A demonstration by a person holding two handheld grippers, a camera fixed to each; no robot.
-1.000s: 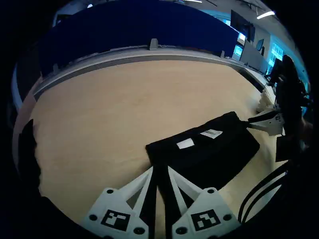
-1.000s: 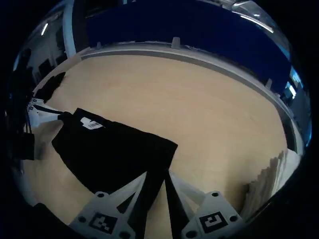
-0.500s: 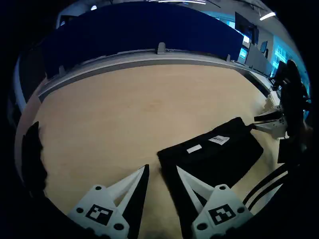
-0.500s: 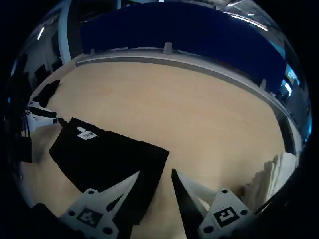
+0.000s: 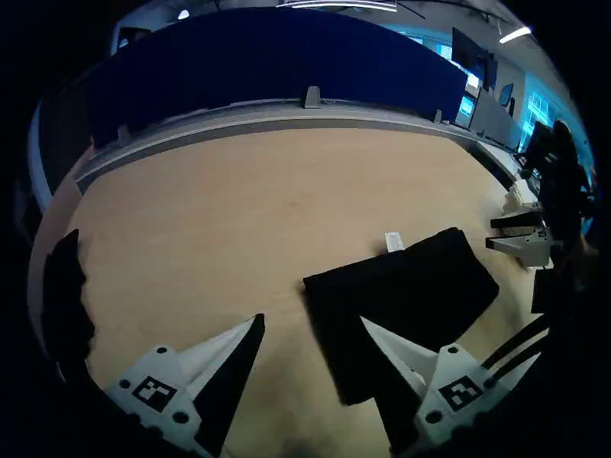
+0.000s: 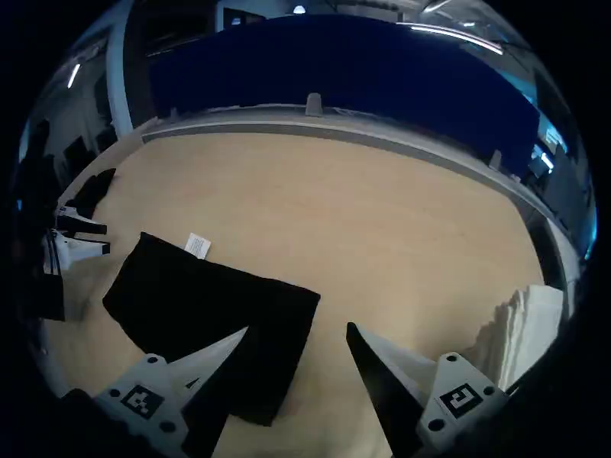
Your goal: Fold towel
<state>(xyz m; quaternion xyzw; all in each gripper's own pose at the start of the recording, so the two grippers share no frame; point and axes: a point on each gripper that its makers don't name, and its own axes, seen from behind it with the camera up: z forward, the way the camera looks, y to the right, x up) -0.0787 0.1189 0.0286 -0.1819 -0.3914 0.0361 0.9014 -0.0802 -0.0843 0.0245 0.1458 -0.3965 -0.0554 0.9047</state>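
A black towel (image 5: 408, 294) lies folded flat on the light wooden table (image 5: 229, 206), with a white label (image 5: 393, 241) sticking out at its far edge. My left gripper (image 5: 309, 320) stands open just off the towel's near corner, its right finger over the cloth, nothing between the fingers. In the right gripper view the same towel (image 6: 202, 301) and its label (image 6: 198, 244) lie left of centre. My right gripper (image 6: 298, 328) is open above the towel's near end, gripping nothing. Each view shows the other gripper farther off: the right gripper (image 5: 527, 240), the left gripper (image 6: 76, 235).
A stack of white folded towels (image 6: 519, 320) sits at the table's right edge. A dark cloth (image 5: 65, 305) lies at the left edge, also seen as a dark cloth (image 6: 92, 189). A blue partition (image 5: 267, 61) runs along the table's far side.
Both grippers, shut on the towel's corners a second ago, have opened and drawn back. The towel now lies flat, its label turned out past the far edge.
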